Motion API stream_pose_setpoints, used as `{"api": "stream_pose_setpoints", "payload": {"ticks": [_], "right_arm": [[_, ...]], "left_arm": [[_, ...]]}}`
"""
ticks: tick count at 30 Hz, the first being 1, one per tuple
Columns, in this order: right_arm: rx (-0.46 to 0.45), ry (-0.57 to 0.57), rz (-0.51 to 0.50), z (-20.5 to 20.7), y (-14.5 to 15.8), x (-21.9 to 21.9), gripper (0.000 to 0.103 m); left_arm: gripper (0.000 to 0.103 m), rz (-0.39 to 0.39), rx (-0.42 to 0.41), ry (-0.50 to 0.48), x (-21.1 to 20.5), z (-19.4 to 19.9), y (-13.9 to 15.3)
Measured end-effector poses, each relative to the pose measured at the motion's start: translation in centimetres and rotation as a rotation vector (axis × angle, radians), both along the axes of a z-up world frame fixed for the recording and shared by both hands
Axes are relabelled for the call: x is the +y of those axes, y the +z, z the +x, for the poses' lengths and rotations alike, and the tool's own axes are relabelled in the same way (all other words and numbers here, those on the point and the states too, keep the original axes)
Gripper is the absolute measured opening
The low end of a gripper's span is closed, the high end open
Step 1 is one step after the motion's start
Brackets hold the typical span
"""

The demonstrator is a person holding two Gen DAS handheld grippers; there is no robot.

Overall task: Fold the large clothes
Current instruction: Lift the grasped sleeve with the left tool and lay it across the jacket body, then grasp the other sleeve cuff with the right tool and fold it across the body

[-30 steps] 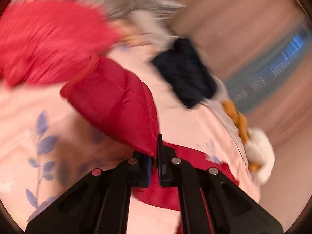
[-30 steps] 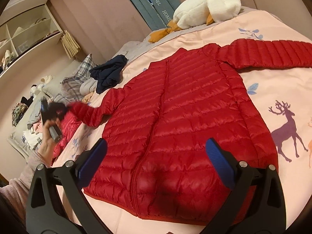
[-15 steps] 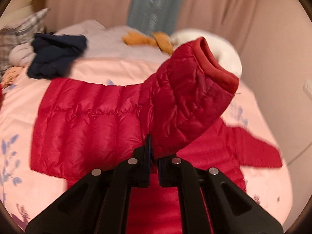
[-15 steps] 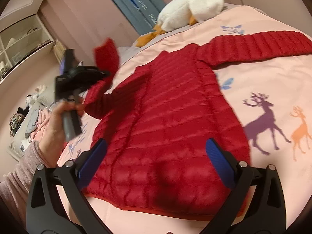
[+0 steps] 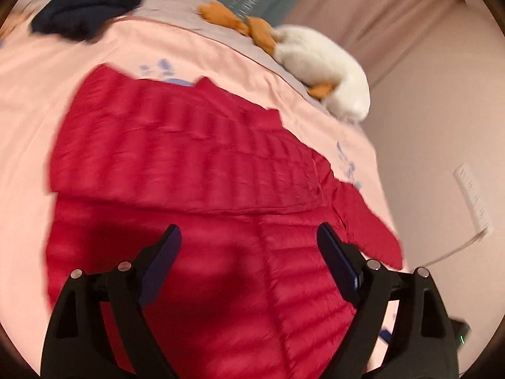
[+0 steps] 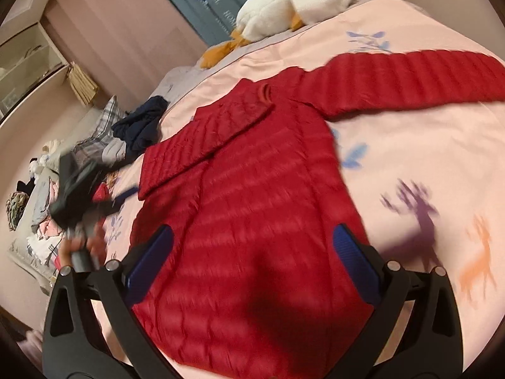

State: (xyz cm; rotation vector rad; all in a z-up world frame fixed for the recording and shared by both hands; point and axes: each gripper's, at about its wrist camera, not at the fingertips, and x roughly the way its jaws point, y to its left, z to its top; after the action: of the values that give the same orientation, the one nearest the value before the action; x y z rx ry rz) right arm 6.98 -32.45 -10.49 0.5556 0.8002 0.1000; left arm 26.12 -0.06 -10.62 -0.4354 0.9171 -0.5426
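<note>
- Since the earlier frames the near sleeve of the red puffer jacket, which the left tongs carried up pinched, now lies folded across the chest; those tongs have just been opening and stand wide apart with nothing between them.
- The right tongs hang over the jacket's lower half, jaws wide apart and empty.
- The jacket lies flat, front up, on the pink bed cover. Its other sleeve stretches straight out toward the bed's edge, not yet folded.
- Handling, as a judgement: light, soft, quilted and springy, with a smooth shell that probably slips, so folds may puff open. The firmer cuff, hem or shoulder seam looks the best place to pinch; the outstretched sleeve's cuff seems the next hold.
- Around it: a white plush goose at the head of the bed, a dark navy garment just beside the folded shoulder, and a heap of clothes further off.
- Nothing lies on the jacket; the navy garment is the nearest thing that could get in the way.
</note>
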Motion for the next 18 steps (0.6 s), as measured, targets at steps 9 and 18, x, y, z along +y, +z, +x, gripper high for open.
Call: {"api": "stream_pose_setpoints", "payload": {"ticks": [9,18], "right_arm": [[0.053,-0.032,-0.114,15.6,-0.7,-0.7,0.099],[0.117,-0.089,-0.248,24.4,-3.2,0.3,0.060]], "left_arm": [[0.088,-0.261,0.154,0.089,9.7,1.5,-3.7],[0.088,-0.285,0.178,0.154,7.8,6.6,-6.9]]}}
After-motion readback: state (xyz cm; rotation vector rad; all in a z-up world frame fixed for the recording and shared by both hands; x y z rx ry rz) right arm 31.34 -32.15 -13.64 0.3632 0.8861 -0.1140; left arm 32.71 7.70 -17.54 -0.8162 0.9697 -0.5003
